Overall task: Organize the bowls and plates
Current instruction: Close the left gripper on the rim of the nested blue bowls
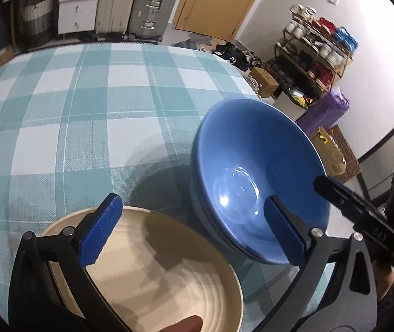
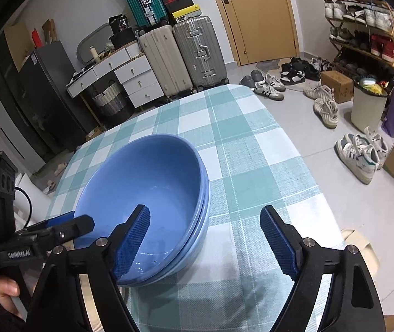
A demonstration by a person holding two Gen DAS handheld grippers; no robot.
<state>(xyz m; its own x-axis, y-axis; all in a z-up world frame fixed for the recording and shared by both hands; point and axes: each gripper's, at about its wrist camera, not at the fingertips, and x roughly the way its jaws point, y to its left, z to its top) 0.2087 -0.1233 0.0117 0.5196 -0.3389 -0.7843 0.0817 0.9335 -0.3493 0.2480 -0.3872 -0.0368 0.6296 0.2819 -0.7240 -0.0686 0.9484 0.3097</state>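
1. We open on the blue bowls (image 2: 147, 193), a nested stack with several rims showing at the side, sitting upright on the checked tabletop (image 1: 86, 110) close to its near edge.
2. Just beside them, nearer to us in the left wrist view, sits the cream bowl (image 1: 152, 271), ridged inside and apparently empty; in that view the two look close, but we cannot tell whether they touch.
3. Our left gripper (image 1: 194, 229) hangs over both bowls with its fingers spread wide: one blue pad above the cream bowl's rim, the other over the blue stack, pinching nothing.
4. Our right gripper (image 2: 205, 240) has its fingers spread too, one pad inside the blue stack's near rim and the other out over bare cloth, so the rim lies between them without being pressed.
5. The risk, as we judge it: glazed rims are slick, and a grip on the top bowl alone could lift it crooked, drag the ones beneath or slip.
6. Both grippers crowd the same spot, so they could knock each other or nudge the stack toward the edge.
7. Around us, the cloth is teal and white plaid; beyond it we see suitcases (image 2: 183, 55), a wooden door (image 2: 257, 13), a shoe rack (image 2: 362, 22) and shoes scattered on the floor.
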